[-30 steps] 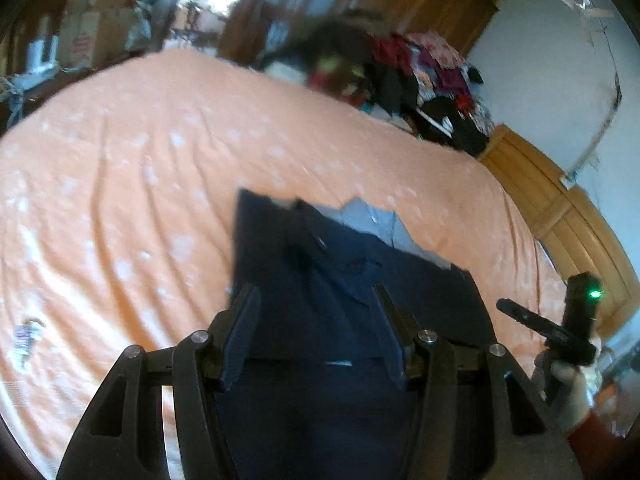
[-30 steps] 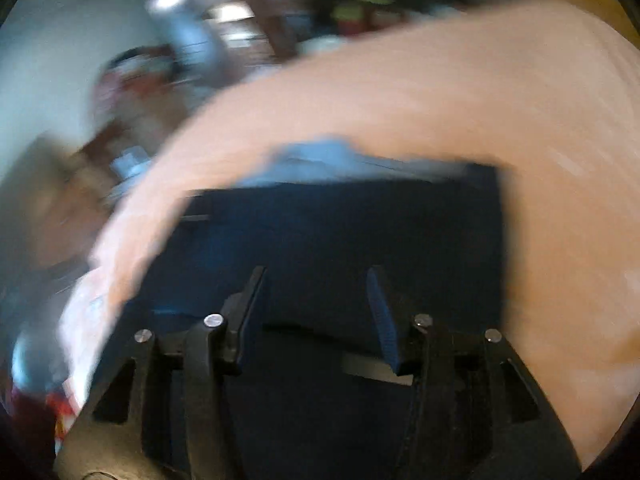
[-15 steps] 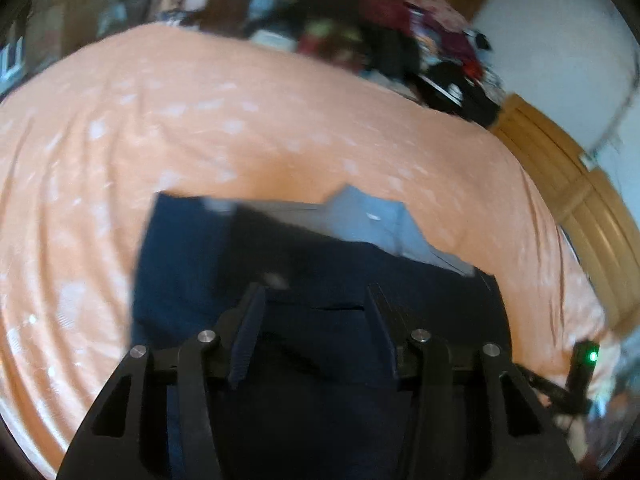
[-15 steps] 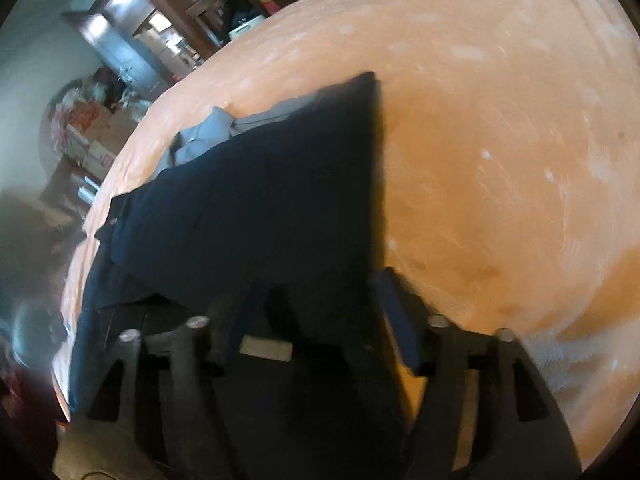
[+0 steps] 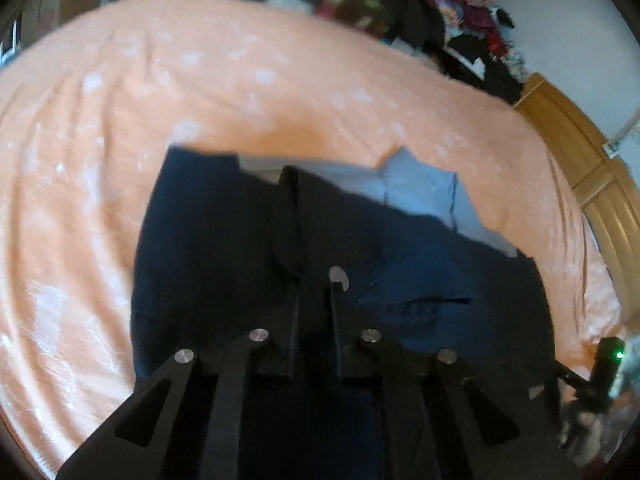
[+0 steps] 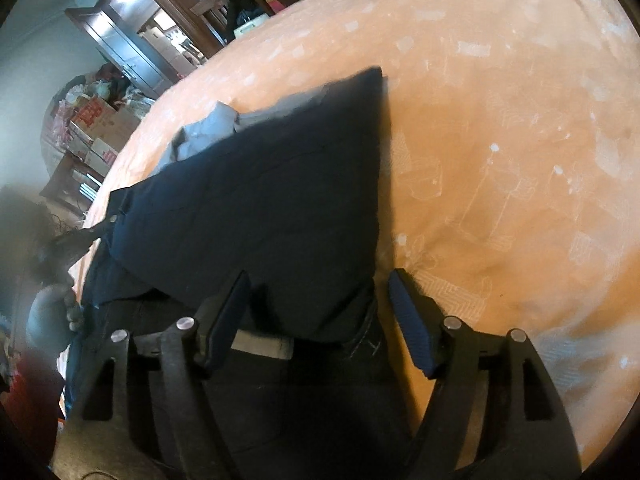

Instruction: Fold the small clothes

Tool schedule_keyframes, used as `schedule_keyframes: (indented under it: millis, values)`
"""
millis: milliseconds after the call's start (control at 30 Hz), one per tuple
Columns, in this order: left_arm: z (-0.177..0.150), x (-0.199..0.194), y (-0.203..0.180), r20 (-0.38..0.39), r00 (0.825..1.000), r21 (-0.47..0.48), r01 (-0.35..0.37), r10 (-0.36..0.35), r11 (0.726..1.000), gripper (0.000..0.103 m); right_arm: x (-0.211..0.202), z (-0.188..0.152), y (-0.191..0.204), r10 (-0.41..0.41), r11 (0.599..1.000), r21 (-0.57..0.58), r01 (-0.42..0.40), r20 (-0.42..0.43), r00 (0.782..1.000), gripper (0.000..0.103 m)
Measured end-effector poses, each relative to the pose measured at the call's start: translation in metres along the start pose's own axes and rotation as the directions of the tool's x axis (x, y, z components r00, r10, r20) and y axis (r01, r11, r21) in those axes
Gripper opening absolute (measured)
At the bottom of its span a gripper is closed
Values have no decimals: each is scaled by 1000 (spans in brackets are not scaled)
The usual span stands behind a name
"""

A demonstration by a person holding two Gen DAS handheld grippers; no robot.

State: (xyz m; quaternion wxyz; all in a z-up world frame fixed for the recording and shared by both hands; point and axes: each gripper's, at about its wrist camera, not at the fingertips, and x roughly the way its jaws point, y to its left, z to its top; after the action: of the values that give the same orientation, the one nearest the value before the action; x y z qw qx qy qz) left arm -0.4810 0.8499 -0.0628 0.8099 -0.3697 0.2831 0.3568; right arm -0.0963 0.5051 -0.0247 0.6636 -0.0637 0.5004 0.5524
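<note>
Dark garment on the orange bed

On the bed point(image 6: 500, 120), the left claw point(image 5: 314, 292) pinches the navy garment point(image 5: 224, 248); the right claw point(image 6: 318, 280) gapes wide over the garment's near edge.

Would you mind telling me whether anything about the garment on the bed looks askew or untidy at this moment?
Yes: the dark navy garment lies only half folded on the orange bedspread, with a pale grey lining sticking out unevenly along its far edge. In the right wrist view one corner juts out.

Soft daylight, motion-blurred (fisheye edges dark, warped).
</note>
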Motion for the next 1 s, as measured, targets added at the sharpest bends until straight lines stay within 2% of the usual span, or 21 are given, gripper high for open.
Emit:
schedule_keyframes:
  millis: [67, 133, 167, 233, 267, 333, 400, 467, 500, 533, 600, 633, 667, 733, 767, 800, 833, 867, 900, 967, 1000]
  values:
    - [-5, -31, -3, 59, 998, -22, 29, -27, 999, 7, -10, 3, 3, 12, 1000, 0, -12, 41, 999, 71]
    - [-14, -42, 3, 67, 997, -20, -25, 26, 1000, 9, -21, 9, 7, 22, 1000, -4, -22, 88, 996, 71]
    - [-18, -32, 9, 29, 997, -15, -71, 71, 997, 11, -20, 12, 11, 26, 1000, -12, -25, 95, 995, 71]
    - [-31, -3, 30, -87, 991, -68, -107, 100, 992, 12, -8, 18, 22, 34, 998, -52, -30, 74, 997, 69]
    - [-34, -1, 37, -92, 992, -98, -100, 91, 990, 10, 2, 20, 27, 22, 997, -81, -17, 55, 998, 68]
    - [-33, -18, 29, -49, 993, -104, -110, 105, 989, 12, 20, 24, 33, -20, 992, -122, 21, 6, 1000, 63]
    - [-38, -51, 4, 44, 990, -112, -126, 132, 986, 26, 21, 28, 34, -37, 990, -134, 37, 3, 999, 61]
    - [-39, -84, -24, 160, 965, -97, -192, 206, 977, 27, 16, 30, 39, -22, 990, -140, 24, 16, 1000, 60]
    - [-40, -94, -38, 205, 961, -56, -180, 188, 982, 28, 16, 31, 44, -8, 988, -153, 11, 19, 1000, 59]
    - [-34, -95, -56, 213, 969, 12, -134, 128, 991, 28, 18, 30, 48, 2, 987, -160, 1, 14, 1000, 58]
    - [-21, -72, -88, 120, 993, 163, -7, -13, 987, 28, 31, 29, 56, 39, 982, -183, -42, -20, 999, 58]
    - [-18, -51, -102, 47, 995, 214, 76, -88, 974, 29, 38, 27, 56, 48, 981, -186, -56, -44, 998, 57]
    - [-16, -26, -107, -26, 994, 226, 113, -110, 968, 32, 47, 24, 52, 42, 982, -183, -55, -75, 996, 55]
    - [-16, 16, -90, -122, 993, 192, 26, -2, 981, 32, 52, 19, 28, 46, 990, -131, -58, -92, 995, 44]
    - [-17, 31, -72, -163, 987, 134, 6, 16, 991, 31, 45, 18, 8, 72, 994, -72, -78, -86, 994, 39]
    - [-18, 42, -43, -195, 980, 9, 43, -40, 999, 17, 37, 17, -2, 70, 996, -52, -74, -78, 994, 37]
    - [-20, 40, -21, -187, 977, -82, 85, -100, 993, 6, 28, 16, -9, 45, 997, -57, -49, -70, 997, 38]
    - [-22, 32, -6, -175, 972, -131, 132, -154, 982, 6, 20, 13, -16, -12, 996, -84, 6, -72, 997, 47]
    - [-25, 18, 2, -158, 974, -123, 141, -160, 982, 7, 15, 7, -25, -77, 992, -111, 65, -105, 992, 47]
    - [-34, -9, 13, -148, 985, -83, 82, -93, 993, 6, 3, 0, -37, -81, 991, -118, 66, -131, 988, 49]
    - [-39, -25, 22, -149, 988, -68, 34, -43, 997, 12, -12, -3, -35, -164, 978, -149, 146, -118, 979, 49]
